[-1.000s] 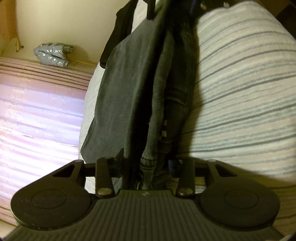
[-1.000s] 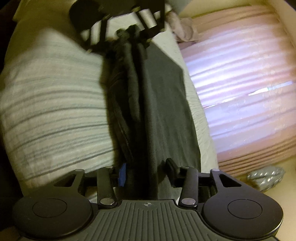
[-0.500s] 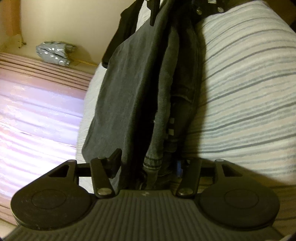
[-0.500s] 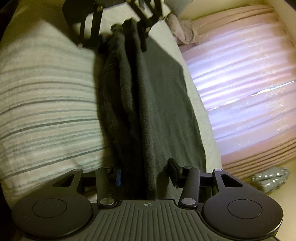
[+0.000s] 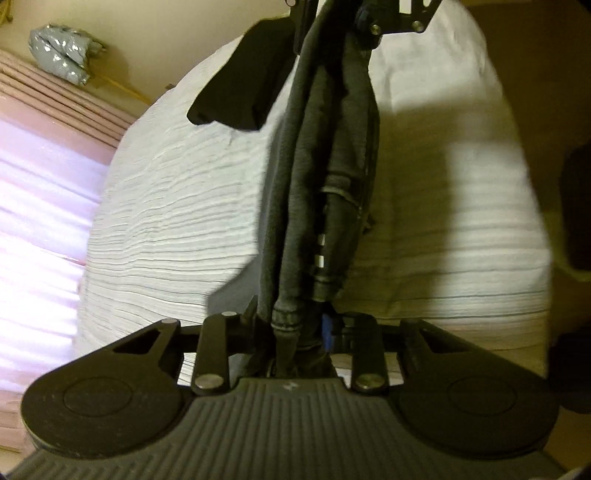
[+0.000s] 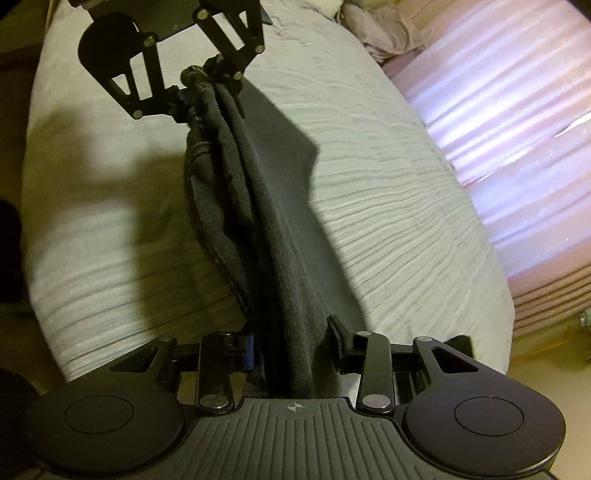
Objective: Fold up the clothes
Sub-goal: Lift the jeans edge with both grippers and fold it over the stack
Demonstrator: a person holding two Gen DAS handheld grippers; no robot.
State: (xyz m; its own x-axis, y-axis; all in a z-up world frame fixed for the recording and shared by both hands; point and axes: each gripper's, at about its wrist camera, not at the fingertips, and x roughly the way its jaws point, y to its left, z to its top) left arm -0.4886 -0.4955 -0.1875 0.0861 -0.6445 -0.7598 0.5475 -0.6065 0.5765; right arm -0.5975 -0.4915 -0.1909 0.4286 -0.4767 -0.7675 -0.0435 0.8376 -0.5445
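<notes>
Looking down the left wrist view first: the left gripper [image 5: 295,328] is pinching one end of a dark grey garment [image 5: 317,177], looks like jeans bunched into long folds, with a hemmed edge sitting right between the fingers. The cloth stretches straight out to the right gripper [image 5: 354,18] at the top of frame, which has the far end. It all hangs over a bed with a white ribbed bedspread [image 5: 166,206]. A black folded piece of clothing [image 5: 240,88] lies on the bed just left of the stretched garment, near the far gripper. A crumpled silver bag [image 5: 61,51] sits on the floor by the wall, next to pink curtains [image 5: 40,177].

Right wrist view: the right gripper [image 6: 295,343] has the garment [image 6: 266,206] running between its fingers, but they look spread a bit wider than the cloth, so I can't tell how tight the pinch is. The left gripper [image 6: 207,88] clamps the other end. A pinkish rumpled cloth [image 6: 384,33] sits beyond the bedspread [image 6: 388,192], beside the curtains [image 6: 517,122].
</notes>
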